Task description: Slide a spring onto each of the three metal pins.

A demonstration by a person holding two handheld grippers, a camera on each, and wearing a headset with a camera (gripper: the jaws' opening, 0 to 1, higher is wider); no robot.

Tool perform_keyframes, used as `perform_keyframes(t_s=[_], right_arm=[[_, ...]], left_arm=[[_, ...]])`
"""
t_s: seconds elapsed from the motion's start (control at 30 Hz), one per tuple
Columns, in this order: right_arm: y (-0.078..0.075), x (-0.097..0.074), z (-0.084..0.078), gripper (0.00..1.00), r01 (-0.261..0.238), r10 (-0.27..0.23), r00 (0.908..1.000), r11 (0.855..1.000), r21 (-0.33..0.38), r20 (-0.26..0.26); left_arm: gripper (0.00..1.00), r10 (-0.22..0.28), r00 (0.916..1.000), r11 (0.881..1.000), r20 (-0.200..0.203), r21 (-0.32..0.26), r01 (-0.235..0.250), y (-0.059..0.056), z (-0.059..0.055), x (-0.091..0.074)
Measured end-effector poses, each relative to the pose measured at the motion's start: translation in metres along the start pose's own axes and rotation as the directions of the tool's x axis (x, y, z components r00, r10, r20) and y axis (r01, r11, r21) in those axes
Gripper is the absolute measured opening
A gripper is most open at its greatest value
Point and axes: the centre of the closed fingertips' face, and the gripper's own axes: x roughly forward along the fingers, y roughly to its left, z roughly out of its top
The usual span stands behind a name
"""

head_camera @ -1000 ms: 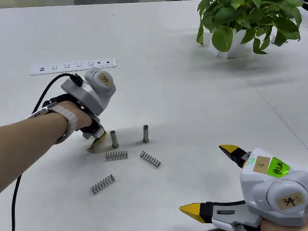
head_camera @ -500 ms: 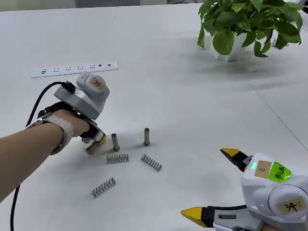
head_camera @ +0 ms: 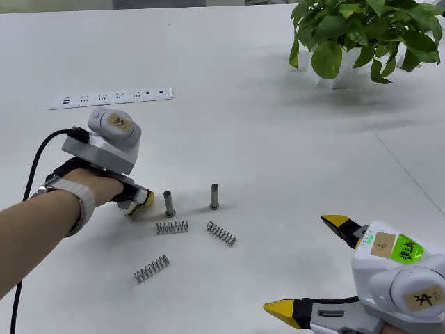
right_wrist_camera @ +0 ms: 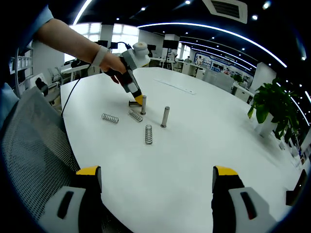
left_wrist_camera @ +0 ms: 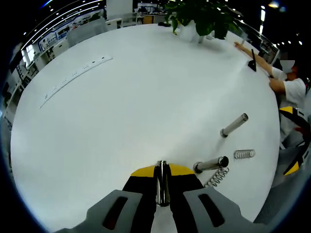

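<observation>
Springs number three, all lying flat on the white table point(head_camera: 278, 153) and none touching a pin. The first spring point(head_camera: 172, 227) lies just in front of the left standing pin point(head_camera: 169, 203). The second spring point(head_camera: 221, 232) is just beside the first, to its right. The third spring point(head_camera: 151, 268) lies nearer the person, apart from the other two.

Pins also number three. Two stand upright near each other, the left standing pin and the right standing pin point(head_camera: 214, 196). The third pin point(left_wrist_camera: 161, 187) is clamped between the jaws of the left gripper point(left_wrist_camera: 161, 171), lying along them. In the head view the left gripper point(head_camera: 142, 203) sits low at the tabletop, just left of the left standing pin, with a black cable point(head_camera: 35, 170) trailing from it. The right gripper view shows the same cluster of pins and springs across the table, with the left gripper point(right_wrist_camera: 137, 101) beside it.

The right gripper point(head_camera: 307, 264) is well apart from the parts, at the near right. Its two yellow-tipped jaws are spread wide and hold nothing.

One white power strip point(head_camera: 111, 97) lies at the far left. One container is on the table, a white pot point(head_camera: 334, 73) at the far right corner, and it holds a leafy green plant point(head_camera: 361, 28).
</observation>
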Motion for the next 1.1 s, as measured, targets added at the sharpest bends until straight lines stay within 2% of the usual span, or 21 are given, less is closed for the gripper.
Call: perform_keyframes(t_s=[0.07, 0.13, 0.23, 0.3, 0.47, 0.8, 0.93, 1.1], right_arm=[[0.0, 0.0, 0.0, 0.96, 0.0, 0.0, 1.0, 1.0, 0.002, -0.001], [-0.001, 0.0, 0.0, 0.96, 0.001, -0.001, 1.0, 1.0, 0.002, 0.001], [-0.001, 0.0, 0.0, 0.96, 0.001, -0.001, 1.0, 1.0, 0.001, 0.0], [-0.001, 0.0, 0.0, 0.96, 0.0, 0.0, 1.0, 1.0, 0.0, -0.001], [0.001, 0.0, 0.0, 0.96, -0.006, 0.006, 1.0, 1.0, -0.004, -0.002], [0.001, 0.0, -0.001, 0.96, -0.006, 0.006, 1.0, 1.0, -0.004, -0.003], [0.001, 0.0, -0.001, 0.96, -0.007, 0.007, 1.0, 1.0, -0.002, -0.002], [0.002, 0.0, -0.001, 0.96, -0.009, 0.009, 0.9999, 1.0, -0.004, -0.005]], left_arm=[[0.08, -0.006, 0.9998, 1.0, 0.016, -0.014, 0.006, -0.002, 0.0, -0.001], [0.08, -0.022, 0.9996, 0.999, 0.016, -0.028, 0.022, 0.0, -0.001, -0.001], [0.08, -0.02, 0.9996, 1.0, 0.018, -0.016, 0.02, -0.002, -0.005, -0.004], [0.08, -0.027, 0.9988, 0.999, 0.042, -0.032, 0.029, -0.002, -0.003, -0.008], [0.08, -0.027, 0.9973, 0.999, 0.068, -0.028, 0.029, 0.002, -0.001, -0.013], [0.08, -0.026, 0.9884, 0.999, 0.149, -0.018, 0.029, 0.003, 0.003, -0.032], [0.08, -0.021, 0.9839, 1.0, 0.178, -0.011, 0.024, -0.002, 0.001, -0.043], [0.08, -0.013, 0.9788, 1.0, 0.204, -0.012, 0.016, 0.005, -0.002, -0.05]])
